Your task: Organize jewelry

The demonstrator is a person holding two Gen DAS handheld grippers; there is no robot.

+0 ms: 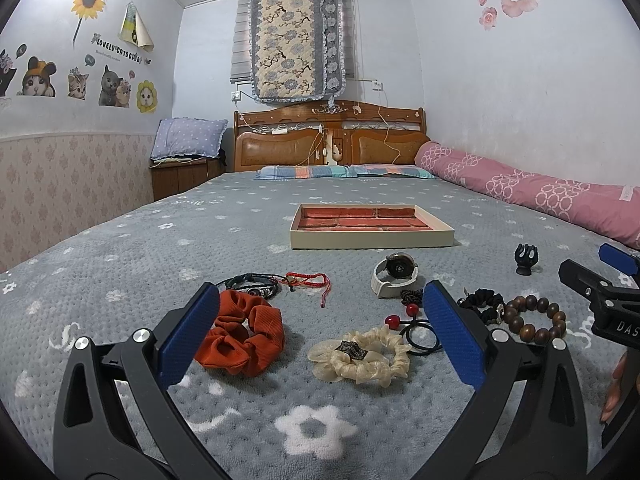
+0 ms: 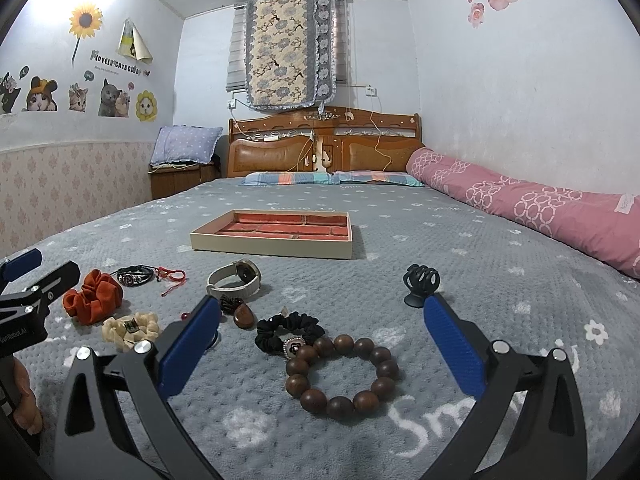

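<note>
A beige tray (image 1: 372,237) with red compartments lies on the grey bedspread; it also shows in the right wrist view (image 2: 272,249). Before it lie an orange scrunchie (image 1: 242,334), a cream scrunchie (image 1: 360,356), a red cord bracelet (image 1: 306,279), a black bracelet (image 1: 252,282), a white watch (image 1: 394,276), a black scrunchie (image 2: 288,332), a wooden bead bracelet (image 2: 342,374) and a black claw clip (image 2: 420,284). My left gripper (image 1: 320,312) is open above the two scrunchies. My right gripper (image 2: 322,320) is open around the bead bracelet and black scrunchie. Both are empty.
A rolled pink quilt (image 1: 532,192) lies along the bed's right side. Pillows (image 1: 344,171) and a wooden headboard (image 1: 332,140) are at the far end. A nightstand (image 1: 184,172) stands at the far left. Black hair ties with red beads (image 1: 416,328) lie by the cream scrunchie.
</note>
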